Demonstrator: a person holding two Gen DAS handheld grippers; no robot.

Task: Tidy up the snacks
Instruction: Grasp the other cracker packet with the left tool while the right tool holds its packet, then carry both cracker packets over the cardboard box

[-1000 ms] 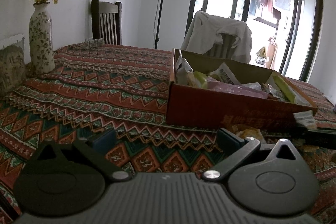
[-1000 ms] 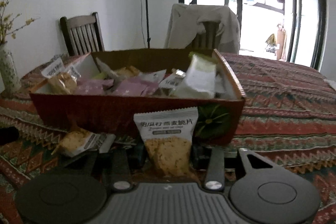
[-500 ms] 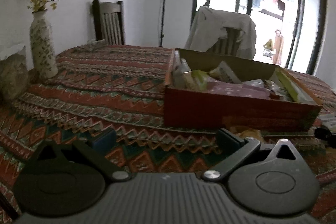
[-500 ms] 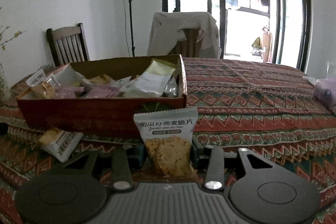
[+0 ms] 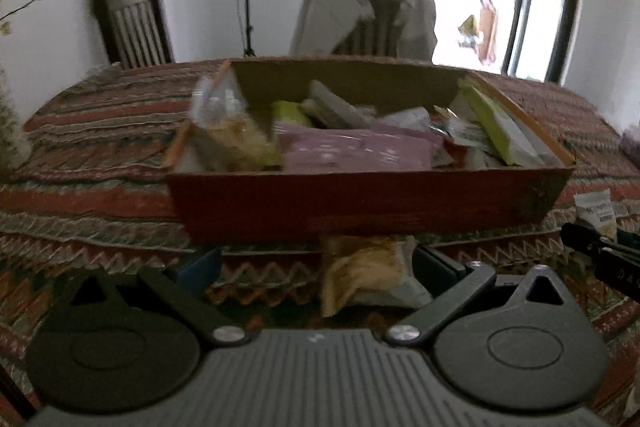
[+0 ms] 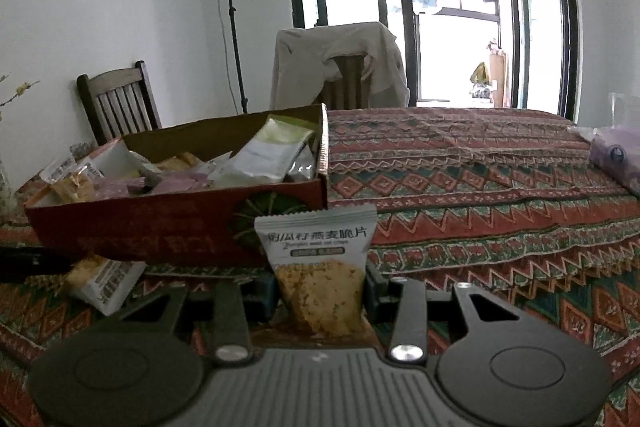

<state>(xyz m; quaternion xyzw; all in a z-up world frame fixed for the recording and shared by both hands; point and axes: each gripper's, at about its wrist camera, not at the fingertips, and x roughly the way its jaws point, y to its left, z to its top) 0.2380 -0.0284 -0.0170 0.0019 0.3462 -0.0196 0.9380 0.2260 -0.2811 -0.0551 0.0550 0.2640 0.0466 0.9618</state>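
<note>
A red cardboard box [image 5: 360, 203] full of snack packets stands on the patterned tablecloth. In front of its near wall lies a loose cracker packet [image 5: 372, 275]. My left gripper [image 5: 316, 263] is open, and that packet lies between its fingers, close to the right one. My right gripper [image 6: 320, 287] is shut on a white oat crisp packet [image 6: 320, 267], held upright just right of the box's [image 6: 160, 231] front corner. The loose packet [image 6: 106, 279] also shows in the right wrist view, low on the left. At the left wrist view's right edge is the right gripper [image 5: 600, 251] with its packet [image 5: 596, 211].
Behind the table stand a wooden chair [image 5: 132, 27] and a chair draped with a pale garment [image 6: 340, 63]. A light stand [image 6: 232, 15] rises by the wall. A purple bag [image 6: 616, 155] lies at the table's right side. Bare tablecloth [image 6: 480, 163] stretches right of the box.
The left gripper has swung toward the box front, bringing the loose packet between its fingers. The right gripper has drifted right of the box, still holding its packet.
</note>
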